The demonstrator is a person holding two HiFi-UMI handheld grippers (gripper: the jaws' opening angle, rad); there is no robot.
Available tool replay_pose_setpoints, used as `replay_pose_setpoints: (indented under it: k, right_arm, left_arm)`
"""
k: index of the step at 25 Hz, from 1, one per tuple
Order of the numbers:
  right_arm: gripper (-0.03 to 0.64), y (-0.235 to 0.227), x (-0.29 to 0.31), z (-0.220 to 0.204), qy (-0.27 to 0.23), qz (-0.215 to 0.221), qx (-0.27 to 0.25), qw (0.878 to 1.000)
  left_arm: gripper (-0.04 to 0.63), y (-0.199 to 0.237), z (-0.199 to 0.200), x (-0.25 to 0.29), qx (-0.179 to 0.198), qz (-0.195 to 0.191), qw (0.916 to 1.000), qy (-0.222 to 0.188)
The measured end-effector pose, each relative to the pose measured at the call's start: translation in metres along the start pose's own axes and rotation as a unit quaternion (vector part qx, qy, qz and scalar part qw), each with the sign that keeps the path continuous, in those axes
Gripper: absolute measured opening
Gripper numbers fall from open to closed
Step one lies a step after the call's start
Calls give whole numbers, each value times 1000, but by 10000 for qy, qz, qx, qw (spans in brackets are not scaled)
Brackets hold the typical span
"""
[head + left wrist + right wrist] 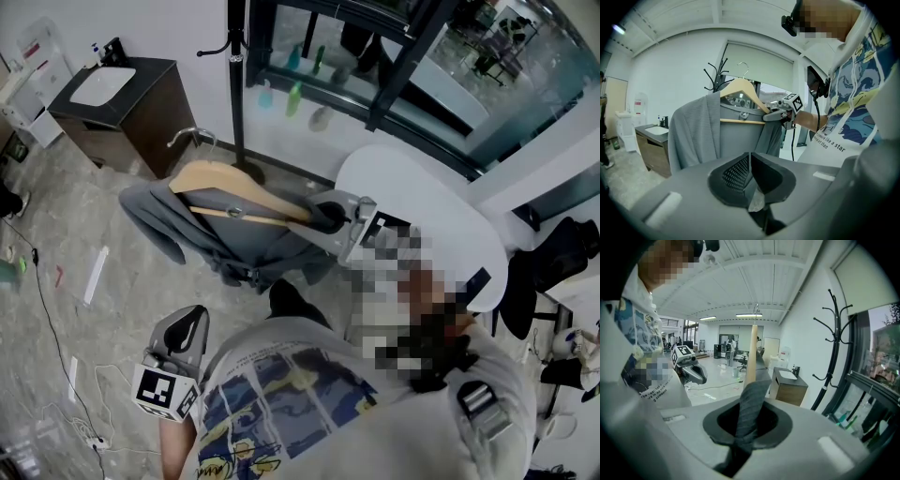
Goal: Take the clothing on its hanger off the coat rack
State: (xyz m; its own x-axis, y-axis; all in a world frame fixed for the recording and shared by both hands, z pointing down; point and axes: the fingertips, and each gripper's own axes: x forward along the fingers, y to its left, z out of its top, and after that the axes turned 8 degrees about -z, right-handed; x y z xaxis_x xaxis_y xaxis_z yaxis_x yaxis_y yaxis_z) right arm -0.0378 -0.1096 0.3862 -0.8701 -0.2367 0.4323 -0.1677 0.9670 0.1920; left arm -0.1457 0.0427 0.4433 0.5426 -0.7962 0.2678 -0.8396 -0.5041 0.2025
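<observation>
A grey garment (192,230) hangs on a wooden hanger (234,180). The hanger's metal hook (192,138) is in the air, clear of the black coat rack (236,75). My right gripper (345,217) is shut on the hanger's right end, where the cloth drapes over it. In the right gripper view the grey cloth (750,404) and the wooden bar (751,352) run out from between the jaws. My left gripper (186,330) hangs low by the person's side, shut and empty. Its view shows the hanger (740,89), the garment (698,133) and the right gripper (780,114).
A dark cabinet with a white sink (122,103) stands left of the rack. A white round table (422,211) is at the right, with dark clothing (562,253) beyond it. Bottles (293,94) line the window ledge. A cable (47,309) runs over the floor.
</observation>
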Motion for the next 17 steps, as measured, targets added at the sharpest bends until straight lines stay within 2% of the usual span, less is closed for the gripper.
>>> replay_pose_setpoints:
  k: [17]
  right_arm:
    - [28,-3,4,-3,45,-36,19,10000]
  left_arm:
    - [20,-1,7,0,-34,45,10000,17]
